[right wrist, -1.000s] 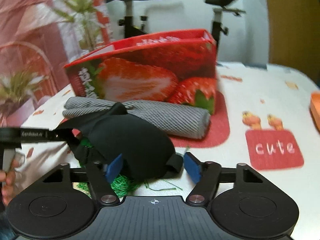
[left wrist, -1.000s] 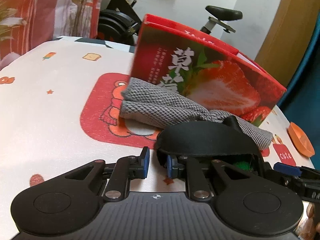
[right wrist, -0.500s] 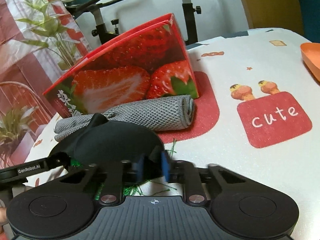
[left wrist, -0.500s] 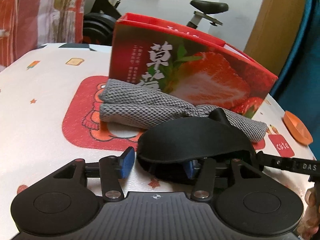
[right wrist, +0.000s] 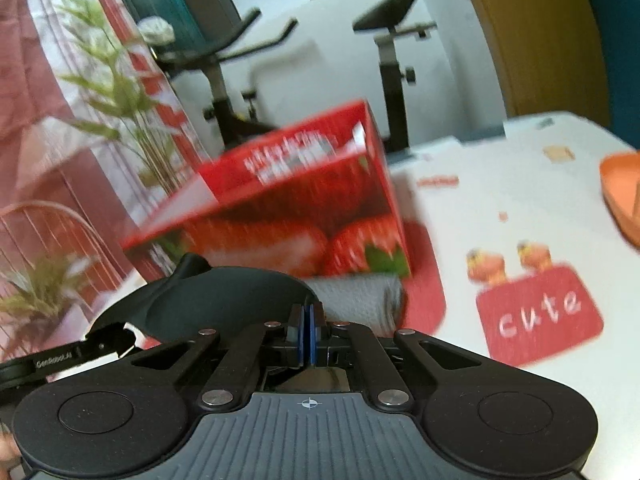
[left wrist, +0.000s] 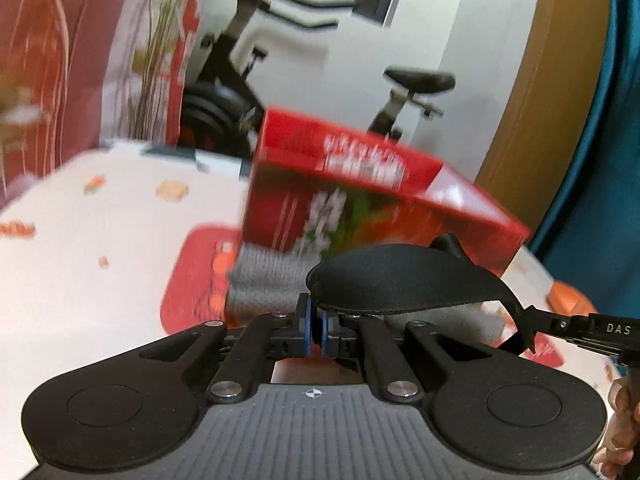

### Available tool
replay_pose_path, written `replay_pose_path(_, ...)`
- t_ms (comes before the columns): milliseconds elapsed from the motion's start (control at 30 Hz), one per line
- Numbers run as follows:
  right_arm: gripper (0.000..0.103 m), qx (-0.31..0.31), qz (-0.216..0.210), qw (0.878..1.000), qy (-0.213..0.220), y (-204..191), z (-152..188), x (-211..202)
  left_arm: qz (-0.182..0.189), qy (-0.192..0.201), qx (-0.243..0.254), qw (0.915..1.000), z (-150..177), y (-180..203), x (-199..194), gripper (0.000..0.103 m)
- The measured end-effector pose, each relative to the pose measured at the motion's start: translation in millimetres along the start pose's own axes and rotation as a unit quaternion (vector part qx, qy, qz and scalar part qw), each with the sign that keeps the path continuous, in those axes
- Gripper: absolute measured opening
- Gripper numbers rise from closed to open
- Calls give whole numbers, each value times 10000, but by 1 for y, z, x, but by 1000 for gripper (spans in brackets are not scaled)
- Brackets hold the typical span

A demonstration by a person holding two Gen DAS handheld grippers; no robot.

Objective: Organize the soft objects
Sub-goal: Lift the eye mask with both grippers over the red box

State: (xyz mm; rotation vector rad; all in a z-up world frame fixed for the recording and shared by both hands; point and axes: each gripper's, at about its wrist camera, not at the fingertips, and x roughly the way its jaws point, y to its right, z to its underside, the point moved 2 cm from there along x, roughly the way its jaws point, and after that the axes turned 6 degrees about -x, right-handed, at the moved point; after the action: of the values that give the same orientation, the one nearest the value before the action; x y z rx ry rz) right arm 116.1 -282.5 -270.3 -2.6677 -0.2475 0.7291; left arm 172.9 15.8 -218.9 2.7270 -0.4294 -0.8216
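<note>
left tongs [left wrist: 315, 330]: clamped tight | right tongs [right wrist: 307, 334]: clamped tight

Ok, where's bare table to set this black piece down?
Free: the white cloth left of the box, and the stretch between the box and the orange dish. Crowded: right in front of the box, where the grey towel lies. Both grippers are shut on the black piece.

- My left wrist camera sits low behind my left gripper [left wrist: 314, 328], facing forward and slightly down, close to the table.
- My right wrist camera looks likewise over my right gripper [right wrist: 306, 334].
- Both views share the red strawberry-printed cardboard box [left wrist: 360, 208] [right wrist: 288, 208], seen from opposite corners.
</note>
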Motion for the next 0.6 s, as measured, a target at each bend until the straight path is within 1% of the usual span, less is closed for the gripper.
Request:
replay_pose_path(100, 3, -66, -74, 9995, 286, -5, -20, -12, 28, 327, 72, 9994, -17, 10, -15, 6)
replay_pose_path(200, 3, -189, -119, 9982, 552, -11, -43, -20, 99, 550, 137, 9983, -34, 21, -22, 6)
replay_pose_path(300, 3, -315, -153, 9965, 762, -14, -67, -24, 134, 709, 383, 9967, -52, 34, -23, 6)
replay_pose_path(400, 3, -184, -282, 9955, 891, -14, -92, -22, 155, 905, 599, 9940, -74, 46, -21, 6)
replay_pose_path(500, 3, -401, -250, 9937, 1014, -18, -115, -13, 117, 1041, 767, 9915, -94, 55, -12, 6)
replay_pose_path(600, 3, -632, -124, 9925, 1042, -21, -133, 2, 80, 953, 797, 9922, -109, 59, 7, 6)
